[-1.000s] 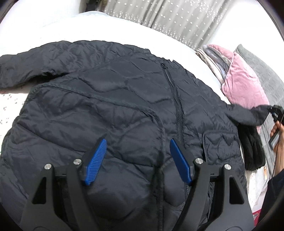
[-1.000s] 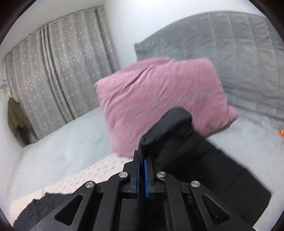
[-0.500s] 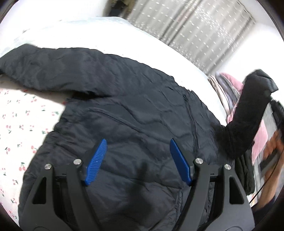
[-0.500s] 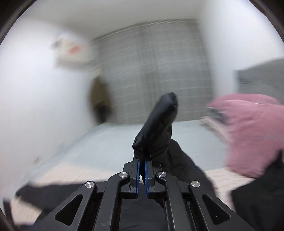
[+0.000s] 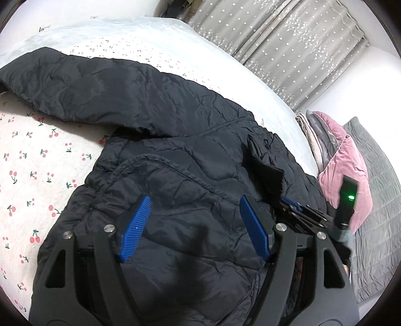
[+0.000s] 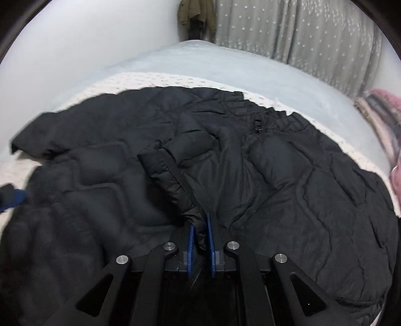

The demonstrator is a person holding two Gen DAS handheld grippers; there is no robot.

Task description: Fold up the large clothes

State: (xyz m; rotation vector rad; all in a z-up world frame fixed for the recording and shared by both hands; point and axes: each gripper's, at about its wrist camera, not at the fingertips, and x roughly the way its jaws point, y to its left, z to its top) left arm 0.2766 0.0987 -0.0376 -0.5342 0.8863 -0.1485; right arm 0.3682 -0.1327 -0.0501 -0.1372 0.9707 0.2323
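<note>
Item one: a black quilted jacket (image 5: 175,175), which we find lying spread across a bed (image 5: 155,37) on a cherry-print sheet (image 5: 37,163), its zip (image 6: 257,125) running down the front. One sleeve (image 5: 82,87) reaches out flat across the sheet toward the far left in the left wrist view; the other sleeve (image 6: 175,160) is folded in over the chest of the jacket, its cuff end lying on the front panel. Item two: our right gripper (image 6: 200,240), with its blue pads (image 6: 191,240) drawn close together and a fold of that folded-in sleeve pinched between them, low over the middle of the jacket. In the left wrist view this gripper shows at the right edge, partly hidden behind our left one, with the dark cuff (image 5: 265,173) standing up in front of it. Item three: our left gripper (image 5: 195,225), fingers (image 5: 135,225) spread wide apart and holding nothing, poised above the lower body of the jacket; we cannot tell whether it touches the fabric. Item four: a pink pillow (image 5: 348,170) at the right side of the bed, beside a stack of folded blankets (image 5: 310,130), with a grey quilt (image 5: 381,200) beyond it. Item five: grey star-patterned curtains (image 5: 288,45) behind the bed, and an olive coat (image 6: 196,12) hanging at the far wall.
</note>
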